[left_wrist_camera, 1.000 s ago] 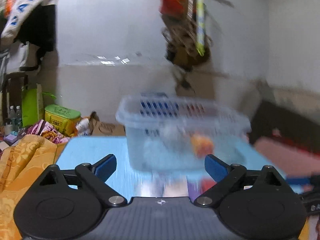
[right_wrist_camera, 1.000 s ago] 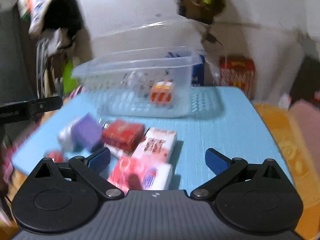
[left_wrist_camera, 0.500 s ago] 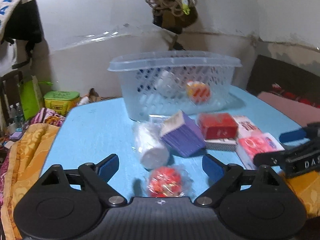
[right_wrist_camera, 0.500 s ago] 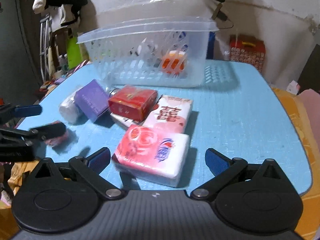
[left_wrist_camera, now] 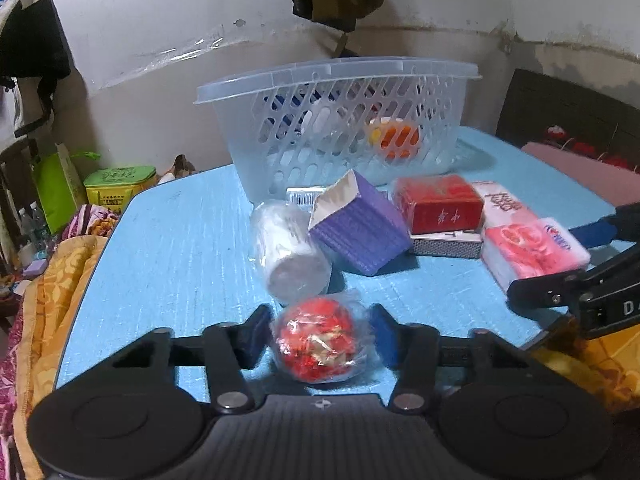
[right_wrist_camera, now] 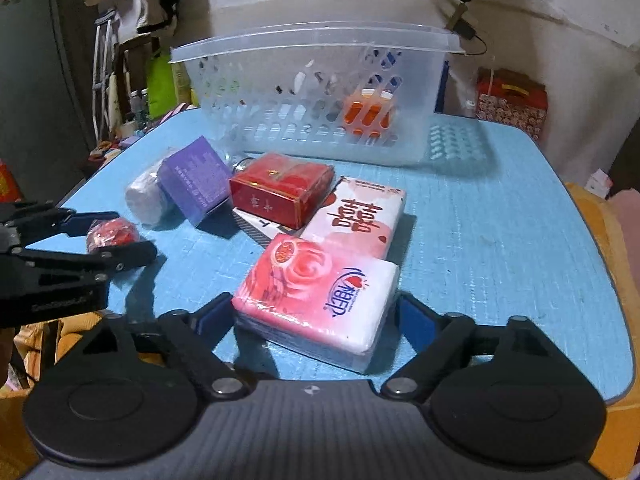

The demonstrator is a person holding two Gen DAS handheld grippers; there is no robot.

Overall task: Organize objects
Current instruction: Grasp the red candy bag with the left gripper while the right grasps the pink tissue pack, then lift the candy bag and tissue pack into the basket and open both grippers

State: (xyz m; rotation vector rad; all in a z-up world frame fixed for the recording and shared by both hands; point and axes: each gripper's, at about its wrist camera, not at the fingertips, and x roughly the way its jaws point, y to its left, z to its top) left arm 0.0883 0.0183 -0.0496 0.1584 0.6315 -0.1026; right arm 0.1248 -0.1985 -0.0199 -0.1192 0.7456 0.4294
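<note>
Red wrapped ball (left_wrist_camera: 316,340): lies on the blue worktop (left_wrist_camera: 180,248) at its near left edge, directly between the fingers of the left hand-held gripper (left_wrist_camera: 316,338). Round, so no long axis to align; crinkled clear wrap bulges toward both pads. Jaws have just been closing, and both pads now look pressed against the wrap — judged gripped.

Pink tissue pack (right_wrist_camera: 316,300): flat on the worktop, straight ahead of the right hand-held gripper (right_wrist_camera: 310,322). Long axis seems to run away from the gripper, tilted slightly left; jaws span its short width. Jaws have just been closing; small gaps show each side, so not yet gripped.

Each pack is nearest its own hand. Basket (right_wrist_camera: 312,46) stands beyond both, past the purple box (right_wrist_camera: 196,180) and red box (right_wrist_camera: 280,188).
</note>
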